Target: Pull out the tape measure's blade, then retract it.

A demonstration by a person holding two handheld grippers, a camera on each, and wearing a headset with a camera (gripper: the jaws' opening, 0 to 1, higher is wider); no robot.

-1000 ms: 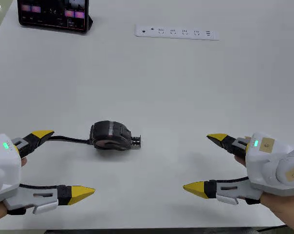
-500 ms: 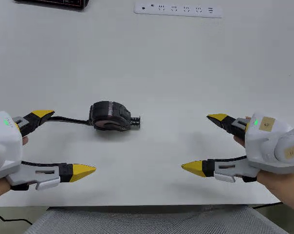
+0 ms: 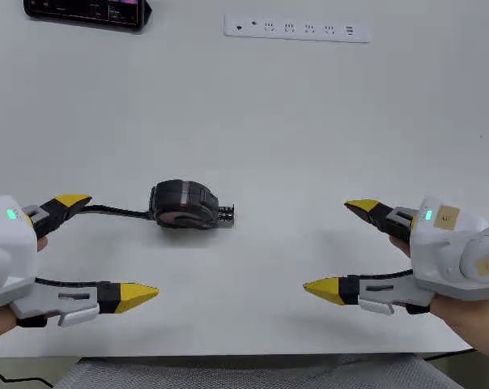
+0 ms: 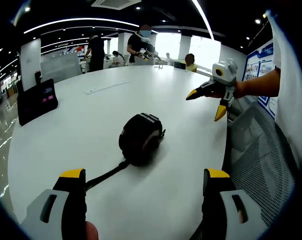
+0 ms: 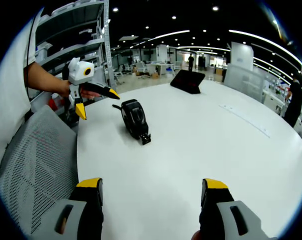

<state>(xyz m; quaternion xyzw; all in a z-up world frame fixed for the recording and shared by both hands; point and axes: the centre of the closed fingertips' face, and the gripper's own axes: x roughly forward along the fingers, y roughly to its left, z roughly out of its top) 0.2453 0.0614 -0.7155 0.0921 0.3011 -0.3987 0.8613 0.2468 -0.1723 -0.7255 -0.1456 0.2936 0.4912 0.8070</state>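
Note:
A black tape measure (image 3: 184, 207) lies on its side on the white table (image 3: 277, 121), its blade tip (image 3: 227, 215) pointing right and a black wrist strap (image 3: 115, 211) trailing left. It lies ahead of the left jaws (image 4: 140, 137) and further off from the right (image 5: 135, 116). My left gripper (image 3: 111, 247) stands open at the table's near left, its upper tip close to the strap's end. My right gripper (image 3: 342, 247) is open at the near right, well apart from the tape. Neither holds anything.
A white power strip (image 3: 296, 29) lies at the far edge of the table. A dark tablet (image 3: 87, 11) stands at the far left. A grey mesh chair seat (image 5: 31, 170) sits below the table's near edge. People stand in the far background.
The head camera has tilted back up a little, so the scene sits lower in the picture. Both grippers stay open and in place; the tape measure has not moved.

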